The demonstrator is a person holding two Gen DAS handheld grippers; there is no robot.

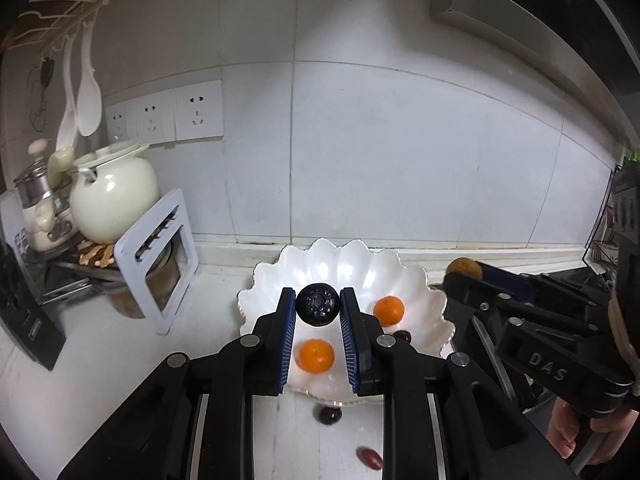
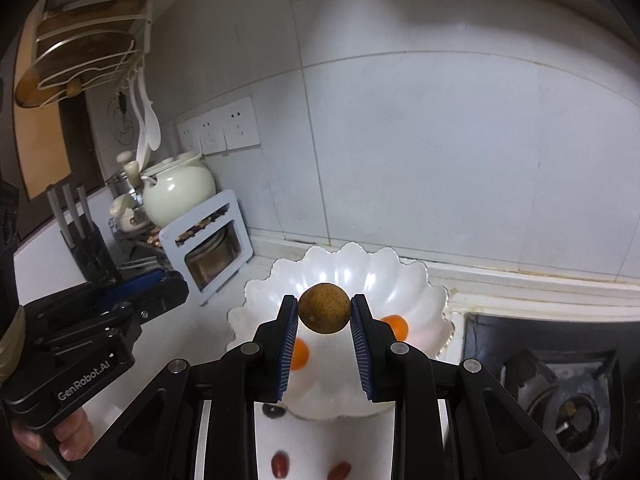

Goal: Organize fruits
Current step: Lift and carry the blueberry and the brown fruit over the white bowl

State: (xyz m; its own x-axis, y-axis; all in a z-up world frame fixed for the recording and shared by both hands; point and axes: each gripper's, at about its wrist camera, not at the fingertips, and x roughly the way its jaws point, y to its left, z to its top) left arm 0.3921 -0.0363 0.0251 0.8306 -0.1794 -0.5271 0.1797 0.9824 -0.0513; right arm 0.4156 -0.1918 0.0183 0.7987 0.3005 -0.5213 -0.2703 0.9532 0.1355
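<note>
A white scalloped bowl [image 1: 344,268] [image 2: 352,272] stands on the counter by the wall. Two oranges lie in it [image 1: 317,356] [image 1: 388,310]; they also show in the right wrist view [image 2: 299,354] [image 2: 396,326]. A dark red fruit [image 1: 402,336] lies in the bowl too. My left gripper [image 1: 318,310] is shut on a dark round fruit [image 1: 318,305] above the bowl. My right gripper [image 2: 325,314] is shut on a brown round fruit [image 2: 325,309] above the bowl; it shows at the right of the left wrist view [image 1: 464,267]. Red dates lie on the counter in front [image 1: 329,415] [image 1: 370,457] [image 2: 280,464] [image 2: 340,470].
A white rack [image 1: 156,256] with a cream pot [image 1: 114,196] stands at the left. Wall sockets [image 1: 166,116] sit above it. A knife block [image 2: 86,244] is at far left. A gas stove [image 2: 560,392] lies to the right of the bowl.
</note>
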